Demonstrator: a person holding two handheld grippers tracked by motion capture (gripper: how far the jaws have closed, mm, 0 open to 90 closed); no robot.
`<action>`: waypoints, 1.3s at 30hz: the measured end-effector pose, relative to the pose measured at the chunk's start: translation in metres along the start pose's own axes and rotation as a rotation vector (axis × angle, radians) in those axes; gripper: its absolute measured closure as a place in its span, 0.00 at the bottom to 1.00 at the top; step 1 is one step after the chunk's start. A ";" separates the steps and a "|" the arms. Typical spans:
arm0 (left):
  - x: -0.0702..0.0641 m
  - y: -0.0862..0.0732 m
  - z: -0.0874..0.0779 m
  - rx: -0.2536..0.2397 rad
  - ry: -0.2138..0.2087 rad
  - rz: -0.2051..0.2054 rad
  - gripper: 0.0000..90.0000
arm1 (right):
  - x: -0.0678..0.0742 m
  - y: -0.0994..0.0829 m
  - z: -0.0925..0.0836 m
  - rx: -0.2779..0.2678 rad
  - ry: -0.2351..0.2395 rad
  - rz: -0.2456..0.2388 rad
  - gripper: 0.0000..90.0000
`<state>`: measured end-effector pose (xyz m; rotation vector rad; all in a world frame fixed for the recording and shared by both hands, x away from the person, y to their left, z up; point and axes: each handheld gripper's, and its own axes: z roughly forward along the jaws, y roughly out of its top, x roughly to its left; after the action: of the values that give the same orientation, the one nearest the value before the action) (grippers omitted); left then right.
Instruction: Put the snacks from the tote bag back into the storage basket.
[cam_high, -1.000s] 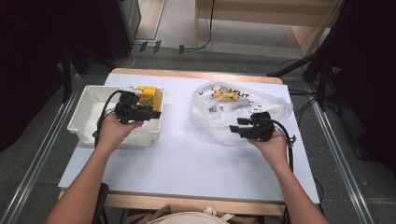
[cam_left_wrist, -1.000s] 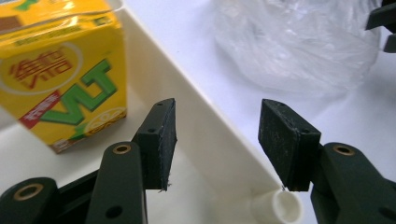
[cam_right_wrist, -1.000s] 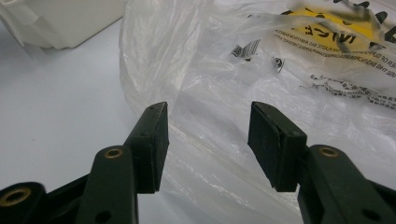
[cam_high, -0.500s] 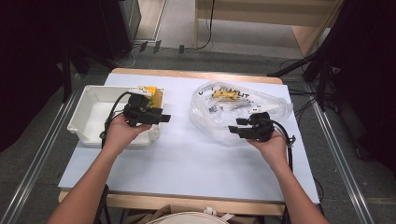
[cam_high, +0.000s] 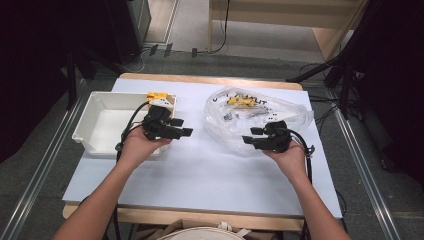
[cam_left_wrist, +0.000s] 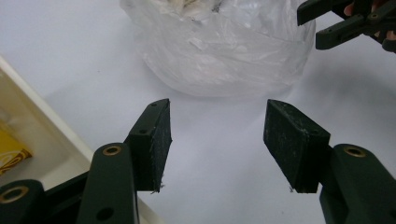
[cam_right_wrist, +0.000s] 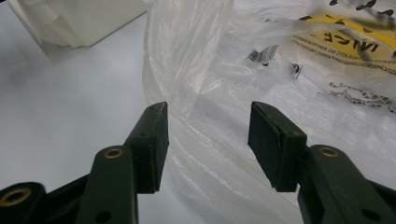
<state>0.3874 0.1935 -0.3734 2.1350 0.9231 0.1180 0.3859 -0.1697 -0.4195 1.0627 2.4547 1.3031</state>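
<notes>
A crumpled clear plastic bag (cam_high: 260, 115) lies at the table's back right, with a yellow packet (cam_high: 241, 101) and small parts inside. My right gripper (cam_high: 250, 136) stands open at the bag's near left edge. In the right gripper view its jaws (cam_right_wrist: 208, 112) straddle a fold of the bag (cam_right_wrist: 289, 79) without pressing it. My left gripper (cam_high: 182, 127) hovers just right of the white bin (cam_high: 82, 131) and points at the bag. Its jaws (cam_left_wrist: 217, 109) have just been opening, with nothing between them and bare table below. The bag (cam_left_wrist: 219, 46) lies ahead of them.
The white bin (cam_left_wrist: 42, 121) holds a yellow packet (cam_high: 161, 97) at its back right corner. The right gripper (cam_left_wrist: 322, 28) shows at the top right of the left gripper view. Cables trail from both grippers. The white tabletop (cam_high: 210, 175) spreads in front of both hands.
My left gripper has moved right, from over the bin's right edge out over the table toward the bag, and its jaws stand wider. The right gripper has kept still.
</notes>
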 end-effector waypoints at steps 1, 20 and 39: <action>-0.001 0.000 0.001 0.000 -0.004 0.002 0.47 | 0.000 0.000 0.000 0.002 0.000 -0.002 0.55; -0.026 -0.001 0.022 0.019 -0.043 0.062 0.45 | 0.006 0.001 0.003 0.010 0.024 -0.016 0.55; -0.036 -0.005 0.035 0.039 -0.053 0.106 0.43 | 0.010 0.002 0.006 0.018 0.041 -0.030 0.55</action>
<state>0.3711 0.1499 -0.3936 2.2122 0.7881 0.0967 0.3824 -0.1584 -0.4201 1.0086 2.5067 1.3089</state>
